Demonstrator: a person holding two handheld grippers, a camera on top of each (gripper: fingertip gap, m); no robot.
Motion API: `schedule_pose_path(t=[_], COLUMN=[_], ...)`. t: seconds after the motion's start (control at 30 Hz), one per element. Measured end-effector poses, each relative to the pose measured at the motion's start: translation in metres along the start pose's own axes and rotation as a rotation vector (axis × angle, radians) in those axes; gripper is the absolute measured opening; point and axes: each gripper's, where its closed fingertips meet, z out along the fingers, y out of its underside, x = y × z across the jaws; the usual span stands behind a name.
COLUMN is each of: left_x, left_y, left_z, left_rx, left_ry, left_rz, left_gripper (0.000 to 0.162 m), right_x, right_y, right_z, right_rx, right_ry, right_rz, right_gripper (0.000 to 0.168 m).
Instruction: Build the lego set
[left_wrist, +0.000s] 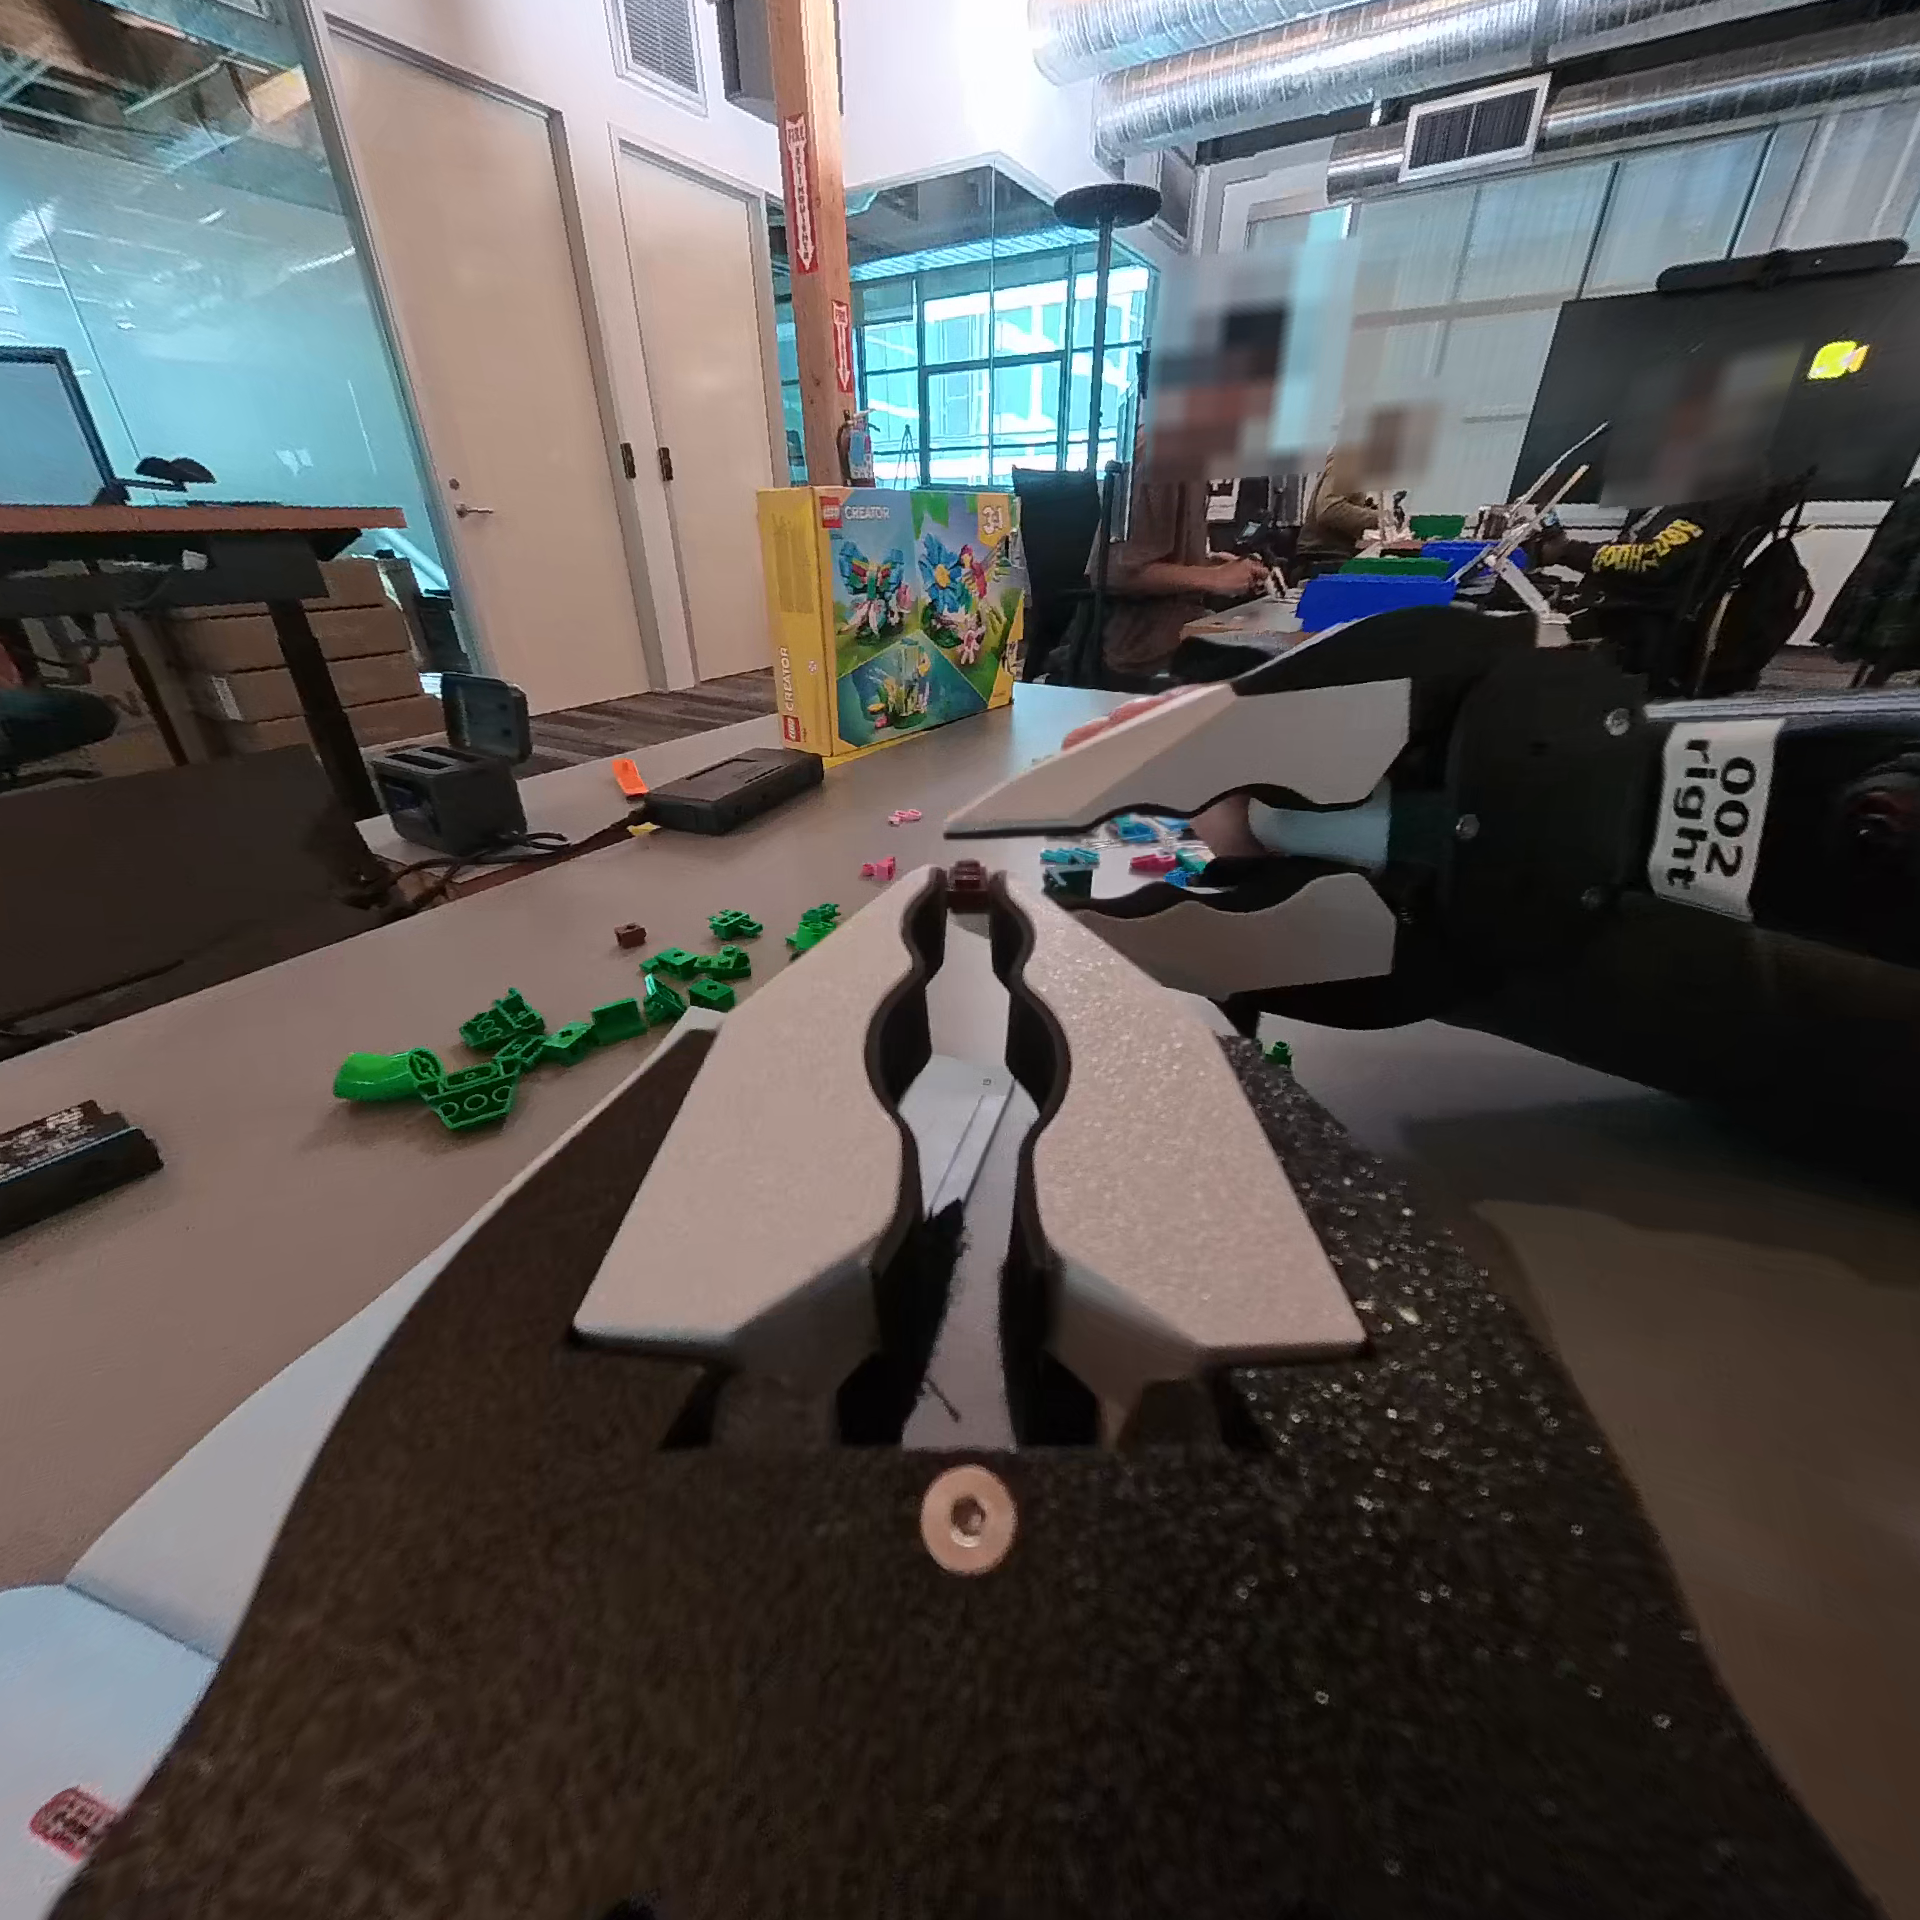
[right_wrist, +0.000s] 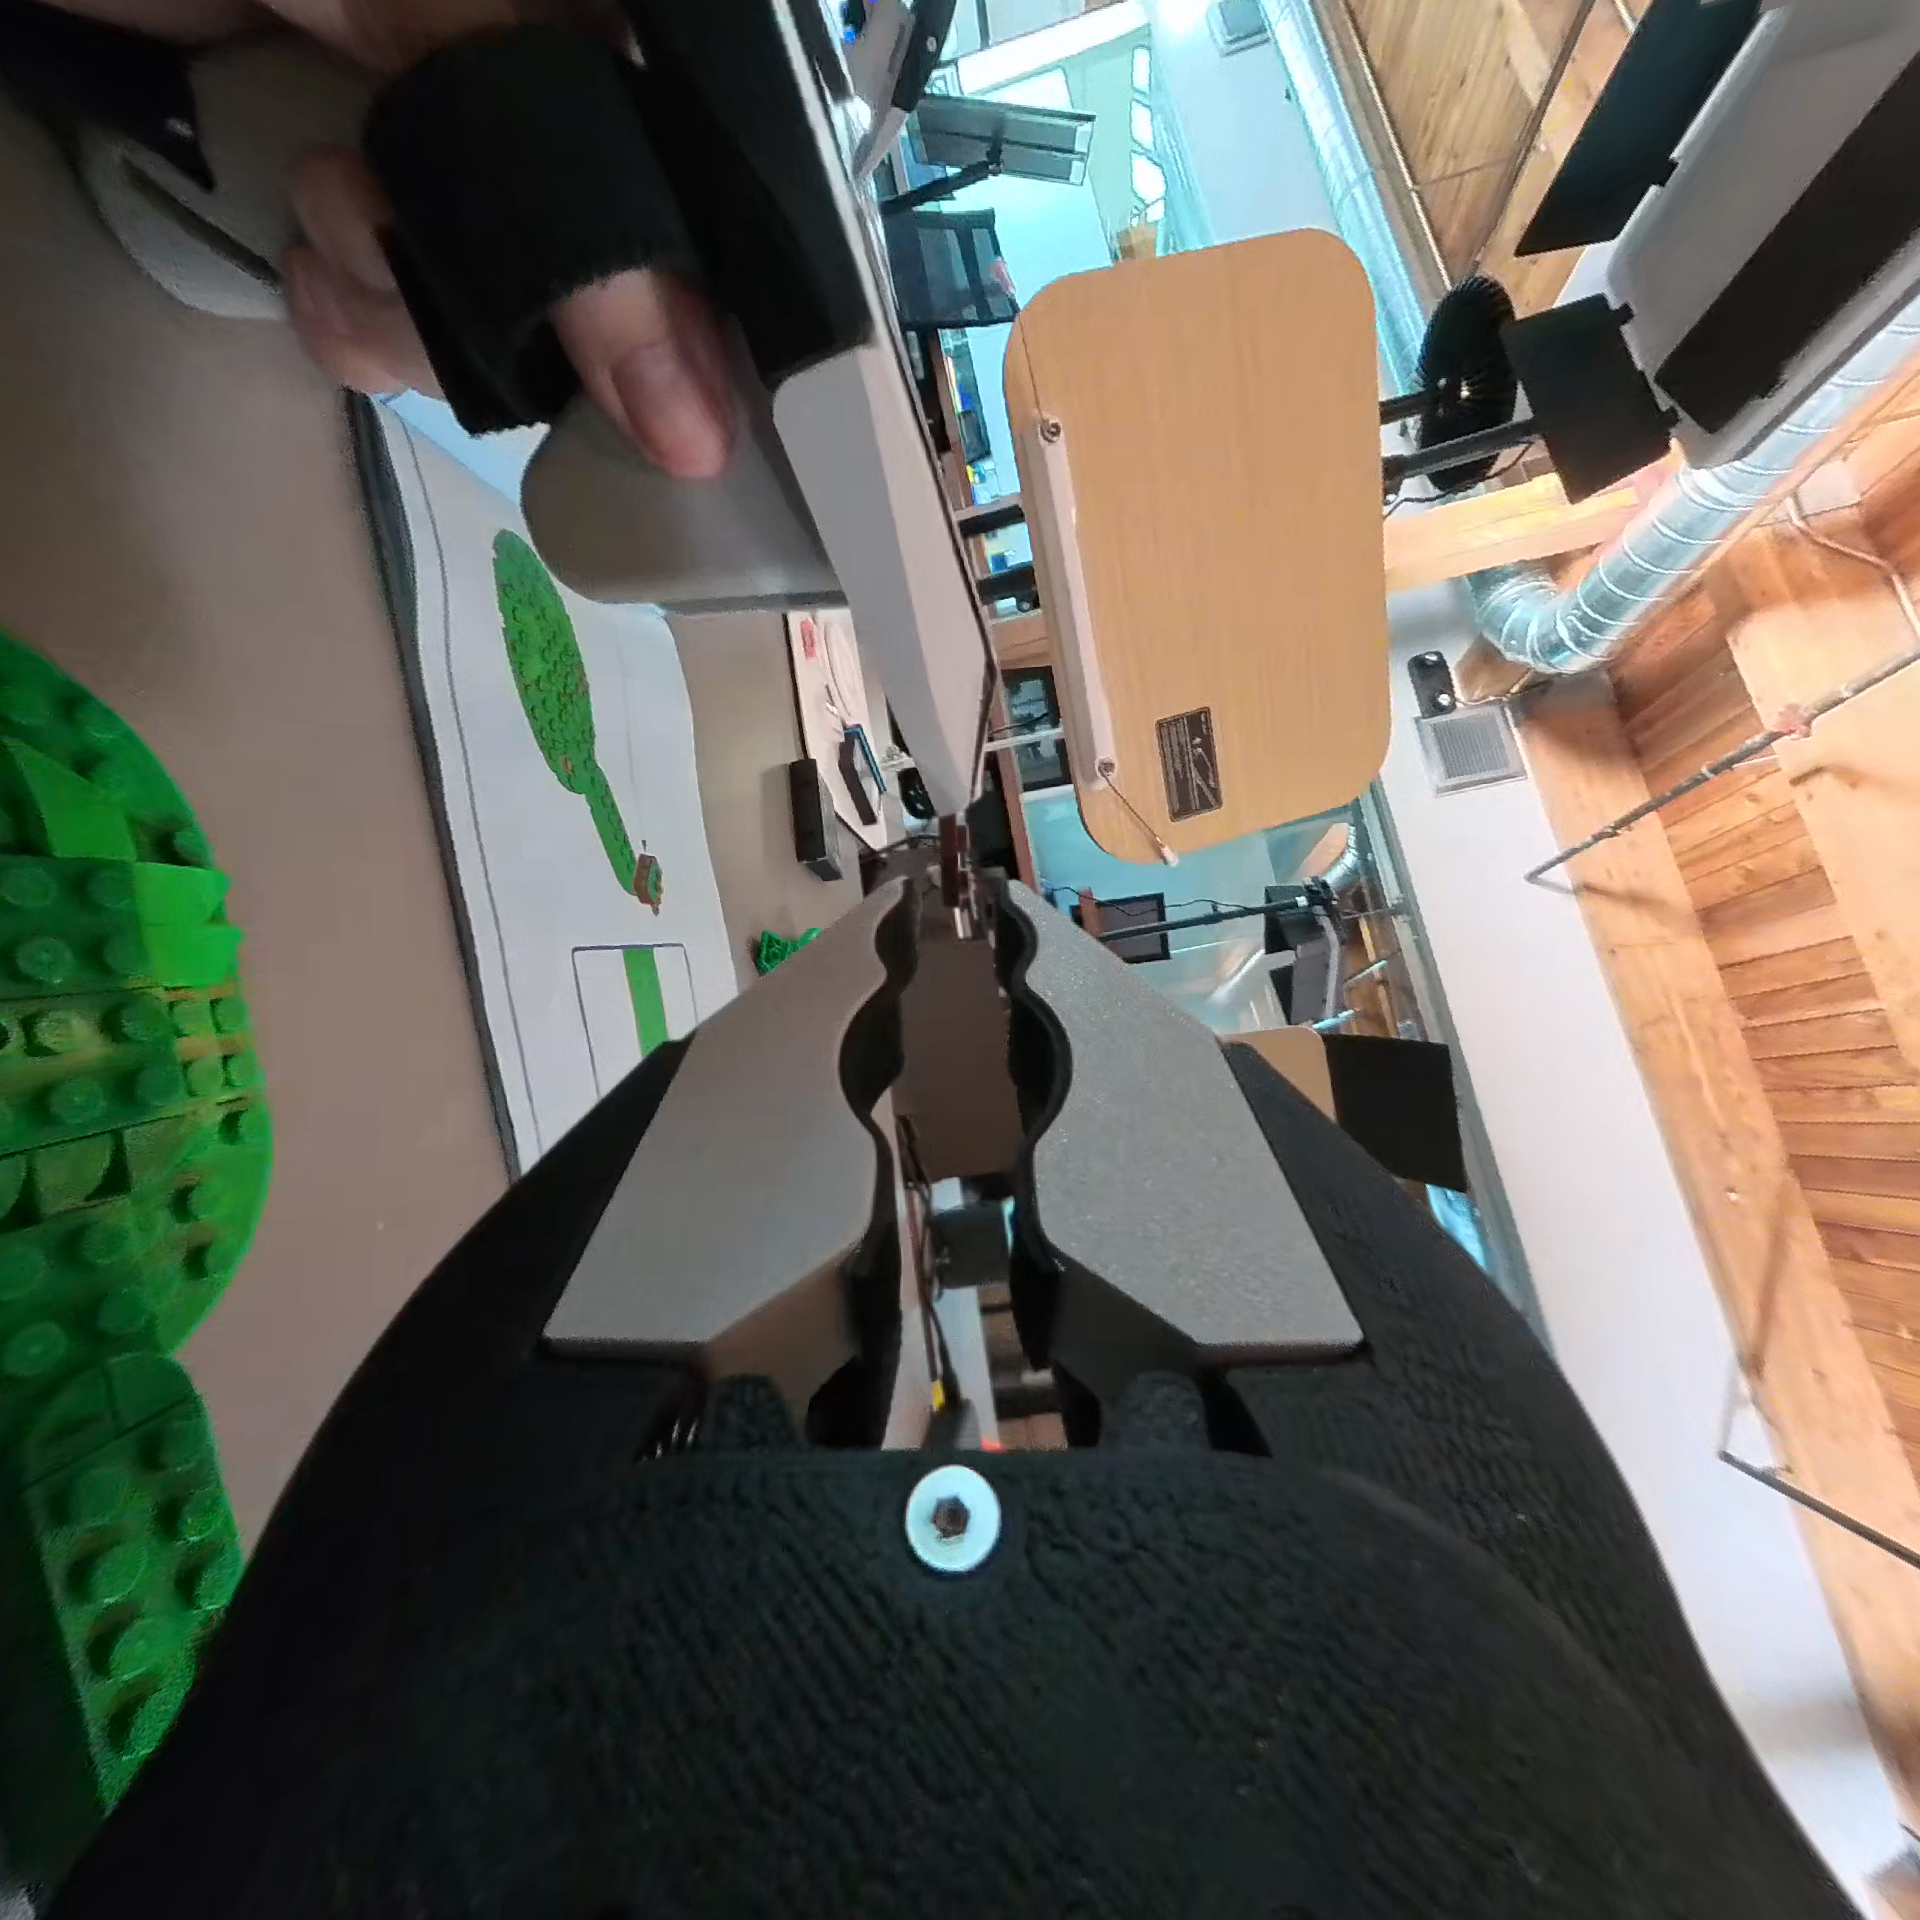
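Above the table (left_wrist: 260, 1247), the left gripper (left_wrist: 966, 883) pinches a small brown brick (left_wrist: 968, 879) while the right gripper (left_wrist: 997, 862) gapes wide beside it; a careless handover could drop it among the green pieces (left_wrist: 582, 1029).

Both grippers up, tips nearly meeting.
My left gripper (left_wrist: 968, 883) is pinched nearly closed; my right gripper (left_wrist: 1003, 862) comes in from the right, jaws apart.

We see glossy green plastic bricks (left_wrist: 488, 1049) on a smooth matt worktop (left_wrist: 260, 1226); our left hand-held gripper (left_wrist: 966, 883) looks grainy, matt.
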Motion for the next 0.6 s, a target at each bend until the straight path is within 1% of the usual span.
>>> schedule_pose_path(t=[0.03, 0.1, 0.27, 0.37, 0.47, 0.6], left_x=[0.001, 0.002, -0.001, -0.002, -0.001, 0.000], left_y=[0.000, 0.000, 0.002, 0.003, 0.010, 0.008], left_z=[0.000, 0.000, 0.001, 0.001, 0.004, 0.003], left_rx=[0.002, 0.004, -0.007, -0.018, -0.067, -0.049], left_ry=[0.006, 0.013, -0.009, -0.055, -0.081, -0.070], left_rz=[-0.003, -0.005, 0.003, 0.082, 0.166, 0.152], left_gripper=[0.006, 0.006, 0.006, 0.007, 0.011, 0.008], right_x=[0.000, 0.000, 0.000, 0.001, 0.000, -0.002], right_y=[0.000, 0.000, 0.002, 0.001, 0.000, -0.003], right_z=[0.000, 0.000, 0.002, 0.002, 0.002, 0.002], right_rx=[-0.005, -0.011, -0.060, -0.062, -0.061, -0.048], right_ry=[0.003, 0.010, 0.009, 0.015, 0.010, 0.006], right_rz=[-0.011, -0.034, -0.104, -0.124, -0.144, -0.156], right_gripper=[0.011, 0.003, 0.003, 0.003, 0.003, 0.002])
